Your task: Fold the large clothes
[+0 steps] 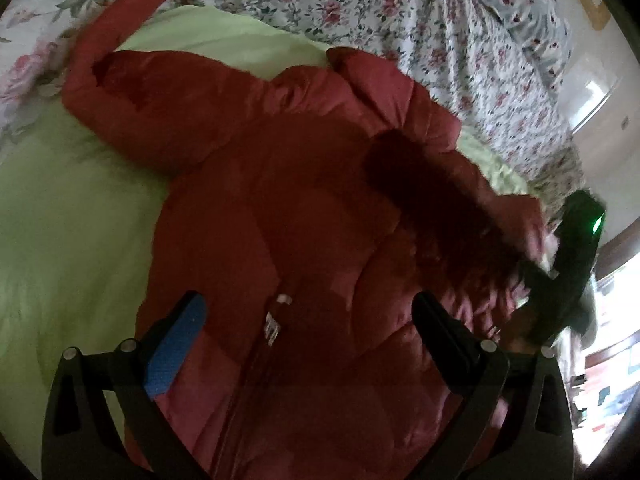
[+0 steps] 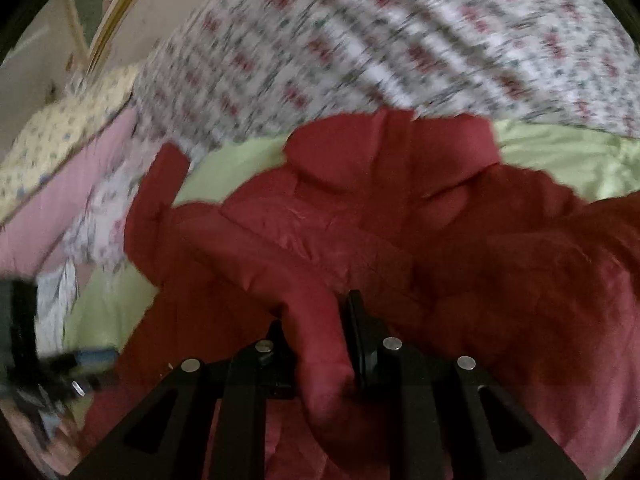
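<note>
1. Right gripper (image 2: 320, 332): nearest the right wrist camera, jaws drawn close and pinching a puffy fold of the red padded jacket (image 2: 360, 220), probably a sleeve or front edge.
2. Left gripper (image 1: 308, 320): jaws spread wide and empty, poised above the jacket's zip (image 1: 274, 322), both fingers clear of the cloth.
3. The jacket lies spread on the green blanket (image 1: 60, 220), one sleeve (image 1: 116, 28) reaching toward its far edge, where the floral bedsheet (image 1: 460, 40) begins.
4. Judged step: carrying the gripped part across the body. Keep the pinch firm, lift enough to clear the padding, and lay the edge straight.
5. Both grippers tilt downward toward the bed.
</note>
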{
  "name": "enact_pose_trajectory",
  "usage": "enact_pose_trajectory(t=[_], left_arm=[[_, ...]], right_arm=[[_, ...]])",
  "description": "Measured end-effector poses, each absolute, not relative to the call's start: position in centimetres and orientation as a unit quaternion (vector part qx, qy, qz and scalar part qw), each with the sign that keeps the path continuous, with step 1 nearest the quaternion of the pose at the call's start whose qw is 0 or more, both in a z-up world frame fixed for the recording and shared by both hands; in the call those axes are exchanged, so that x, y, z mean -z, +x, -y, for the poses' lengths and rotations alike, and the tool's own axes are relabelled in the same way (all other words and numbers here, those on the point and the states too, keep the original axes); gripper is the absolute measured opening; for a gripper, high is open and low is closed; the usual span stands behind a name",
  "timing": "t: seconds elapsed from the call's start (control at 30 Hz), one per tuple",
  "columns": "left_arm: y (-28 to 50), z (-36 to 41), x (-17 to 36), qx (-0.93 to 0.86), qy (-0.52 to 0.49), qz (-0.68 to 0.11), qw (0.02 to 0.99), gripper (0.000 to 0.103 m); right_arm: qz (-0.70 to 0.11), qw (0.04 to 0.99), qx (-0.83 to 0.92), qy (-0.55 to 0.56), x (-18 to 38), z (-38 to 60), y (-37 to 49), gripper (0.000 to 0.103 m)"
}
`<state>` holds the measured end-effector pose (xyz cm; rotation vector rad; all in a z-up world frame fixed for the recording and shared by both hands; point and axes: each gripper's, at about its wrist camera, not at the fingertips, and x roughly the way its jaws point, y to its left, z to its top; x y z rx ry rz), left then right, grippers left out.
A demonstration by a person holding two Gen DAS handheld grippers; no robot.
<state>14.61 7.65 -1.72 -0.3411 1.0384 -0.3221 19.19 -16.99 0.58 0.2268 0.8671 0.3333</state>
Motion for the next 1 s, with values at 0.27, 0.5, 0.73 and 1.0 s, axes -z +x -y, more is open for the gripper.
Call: enact_pose_trajectory(t=[0.27,0.5,0.73,1.0], left_arm=[[21.5,-7.9,2.8,0.192,-0.228,-0.497,0.815,0.103],[26.1,-5.3,5.4,0.225,-0.237,-0.539,0.777,0.075],[26.4,-4.9,5.5,0.237,-0.213,-0.535,0.782,0.016],[25.0,-7.1,2.4,0.146,-0.124,-0.454,0.87,0.014]], right_arm=[[-0.412,0.883,-0.225,0.015,0.7,11.6,18.3,0.025],[-0.412,0.883,-0.223,0.035,1.6,11.9,18.6,0.026],[-0.421,0.876,-0.233,0.039,1.3,13.0,17.3,0.053],[-0.392,0.898,-0.17,0.108,-1.5,20.7,13.9,0.055]])
